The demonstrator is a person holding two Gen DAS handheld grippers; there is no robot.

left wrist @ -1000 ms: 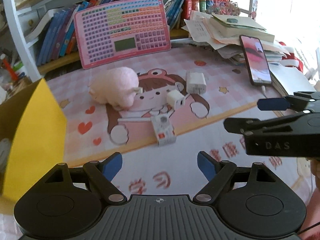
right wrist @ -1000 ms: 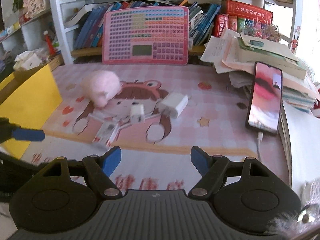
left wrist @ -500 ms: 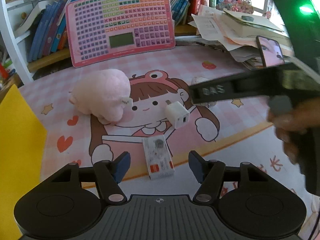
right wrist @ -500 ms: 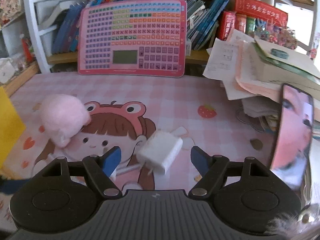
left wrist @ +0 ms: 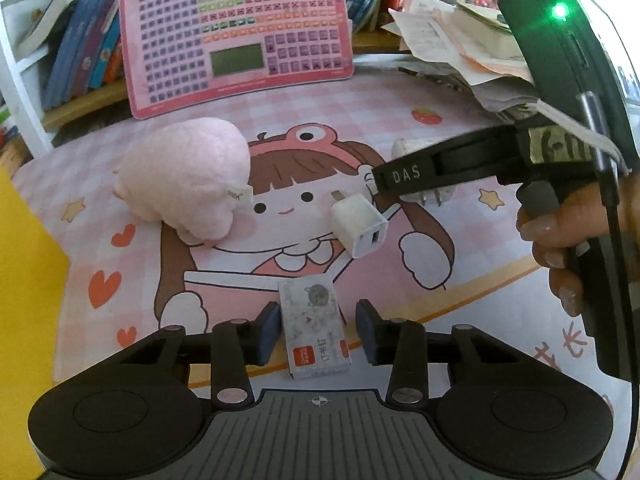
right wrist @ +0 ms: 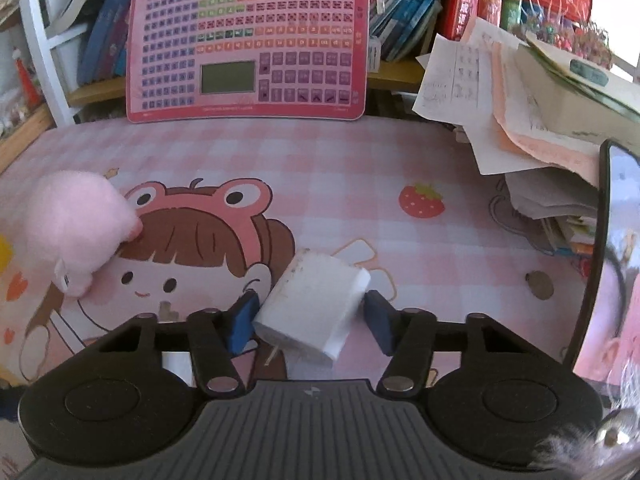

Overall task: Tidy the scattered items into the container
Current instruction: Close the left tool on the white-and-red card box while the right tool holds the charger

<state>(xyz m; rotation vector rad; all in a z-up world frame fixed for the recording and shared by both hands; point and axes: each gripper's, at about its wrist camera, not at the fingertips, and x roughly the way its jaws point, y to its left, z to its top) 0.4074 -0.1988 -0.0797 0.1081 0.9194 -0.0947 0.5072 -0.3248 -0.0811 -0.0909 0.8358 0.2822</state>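
Pink checked vinyl printed with a cartoon girl in a frog cap covers the table [left wrist: 400, 92], and everything scattered lies on that picture. Propped against the bookshelf at the back stands a pink learning tablet [right wrist: 248, 36] with rows of coloured keys and a small grey screen. The yellow container [left wrist: 24, 264] shows only as a flat wall at the left edge of the left wrist view, well apart from the loose things. A fuzzy pink plush toy [left wrist: 188, 176] with a white tag lies over the girl's hair, left of centre. The large white charger block [right wrist: 316, 304], scuffed and rounded, lies tilted between the closing jaws of the right gripper [right wrist: 310, 322]; the left pad touches its corner while the right pad stands just clear. The staple box [left wrist: 314, 326], white with a red label at its near end, lies lengthwise between the closing jaws of the left gripper [left wrist: 318, 330]; the left pad meets its edge and a narrow gap remains on the right. A small white USB plug [left wrist: 358, 226] lies just beyond that box, under the right gripper's black arm, which crosses the left wrist view and hides most of the large charger there. A phone [right wrist: 608, 264] leans by a paper stack at the right
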